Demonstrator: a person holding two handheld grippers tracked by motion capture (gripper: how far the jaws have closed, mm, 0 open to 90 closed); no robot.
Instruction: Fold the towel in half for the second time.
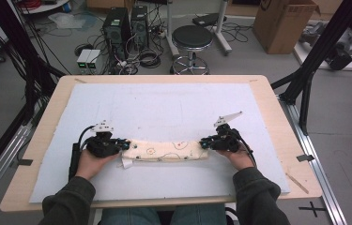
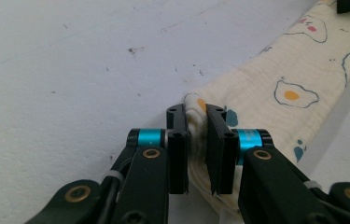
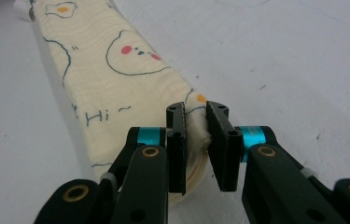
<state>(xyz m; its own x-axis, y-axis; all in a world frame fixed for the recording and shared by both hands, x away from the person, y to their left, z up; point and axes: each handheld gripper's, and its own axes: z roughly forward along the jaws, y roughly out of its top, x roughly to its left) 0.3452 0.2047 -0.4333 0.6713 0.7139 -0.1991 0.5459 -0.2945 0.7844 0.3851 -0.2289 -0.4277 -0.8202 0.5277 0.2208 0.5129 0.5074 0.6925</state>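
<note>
1. The left tool (image 2: pixel 196 154) has its two black jaws pinching one end of the folded cloth (image 2: pixel 298 79); the fabric bunches up between the pads.
2. The right tool (image 3: pixel 196 149) likewise pinches the cloth's other end, a thick fold of fabric squeezed between its jaws.
3. In the high view the left tool (image 1: pixel 117 144) and the right tool (image 1: pixel 207 142) point toward each other, with the cloth (image 1: pixel 166 151) stretched as a long narrow roll between them.
4. From each tool the cloth runs straight ahead to the opposite tool, lying flat on the white mat (image 1: pixel 164 108).
5. The cloth is cream with printed fried eggs, bear faces and a small "Hi".
6. Behind each tool a hand grips it: the left hand (image 1: pixel 89 161) and the right hand (image 1: pixel 240 158), in dark sleeves.
7. The mat under both tools covers most of the wooden table (image 1: pixel 47 122).
8. Beyond the table's far edge stand a black stool (image 1: pixel 191 40), computer towers (image 1: pixel 117 26) and a cardboard box (image 1: pixel 284 23) on the floor.
</note>
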